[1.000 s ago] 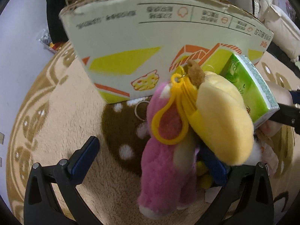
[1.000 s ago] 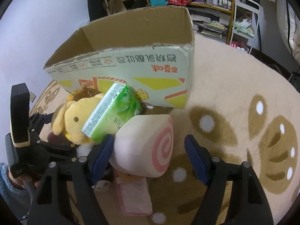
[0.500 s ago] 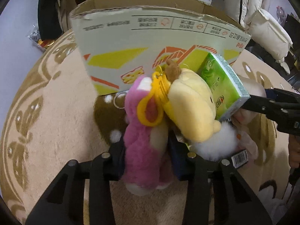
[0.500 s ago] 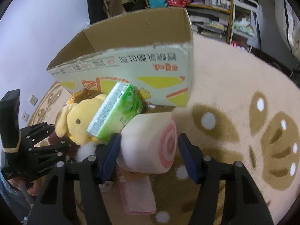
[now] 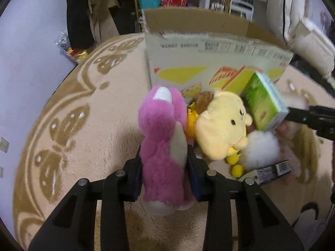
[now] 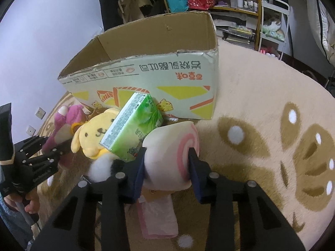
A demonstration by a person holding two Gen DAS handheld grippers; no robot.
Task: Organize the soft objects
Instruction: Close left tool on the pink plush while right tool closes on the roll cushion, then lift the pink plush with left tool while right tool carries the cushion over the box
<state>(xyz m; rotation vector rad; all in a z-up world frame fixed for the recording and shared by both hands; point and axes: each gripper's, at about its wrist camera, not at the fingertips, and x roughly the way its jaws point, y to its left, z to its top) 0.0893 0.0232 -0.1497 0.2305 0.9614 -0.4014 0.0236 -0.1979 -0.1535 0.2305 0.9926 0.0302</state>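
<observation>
My left gripper is shut on a pink plush bear and holds it upright just above the rug. A yellow dog plush, a green tissue pack and a white pompom lie to its right, in front of an open cardboard box. In the right wrist view my right gripper is closing, and its pads press both sides of a cream roll plush with a pink swirl. The tissue pack leans on the roll and on the dog plush.
A beige rug with brown patterns covers the floor. A pink packet lies under the roll. The box stands open-topped behind the toys. Shelves with bottles and hanging clothes stand beyond it. A hand holds the left gripper.
My left gripper closed on the pink bear and lifted it clear of the yellow dog plush. My right gripper's jaws narrowed from wide open until they touch the roll.
</observation>
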